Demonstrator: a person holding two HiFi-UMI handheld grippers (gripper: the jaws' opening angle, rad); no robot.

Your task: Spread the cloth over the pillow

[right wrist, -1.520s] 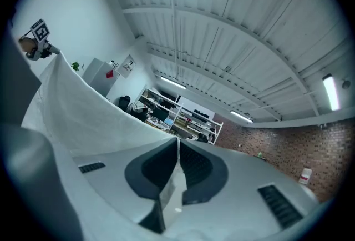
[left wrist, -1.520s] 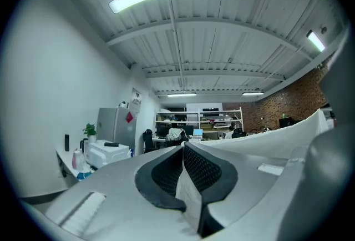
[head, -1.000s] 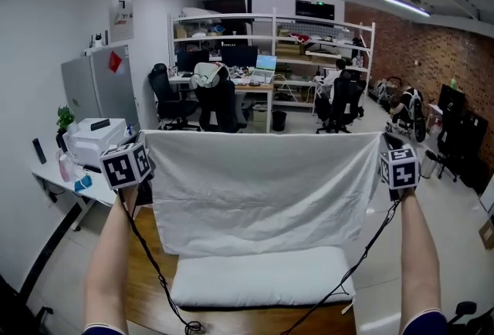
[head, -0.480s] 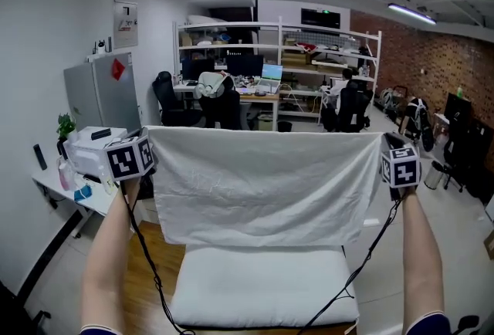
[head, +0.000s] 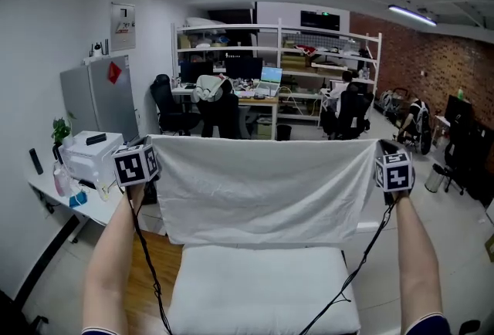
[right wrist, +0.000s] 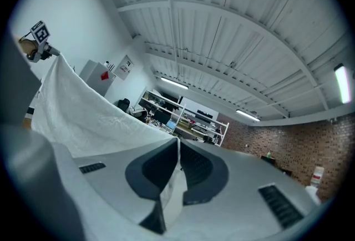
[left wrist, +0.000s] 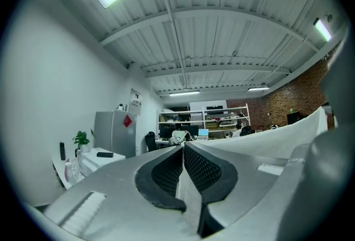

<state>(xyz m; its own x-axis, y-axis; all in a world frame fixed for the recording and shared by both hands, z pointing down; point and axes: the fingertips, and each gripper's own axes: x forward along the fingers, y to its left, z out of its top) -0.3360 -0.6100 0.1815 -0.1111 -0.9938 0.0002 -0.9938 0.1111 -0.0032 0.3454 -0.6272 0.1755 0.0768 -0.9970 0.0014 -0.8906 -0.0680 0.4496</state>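
Left tool [left wrist: 183, 148] and right tool [right wrist: 178, 148] each clamp a top corner of the cloth [head: 266, 187]; stretched taut, it hangs by the far edge of the pillow [head: 262, 287], evidently to align it before draping.

The stretched cloth [head: 266, 187] curtains the space beyond the pillow [head: 262, 287]; a white desk [head: 45, 188] stands left.

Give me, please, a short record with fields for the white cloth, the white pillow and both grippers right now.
cloth: white fabric cloth, hanging stretched between both grippers
pillow: white rectangular pillow, lying flat below, uncovered
left gripper: shut on one upper corner of the cloth
right gripper: shut on the other upper corner
task stage: cloth lifted, not yet spread
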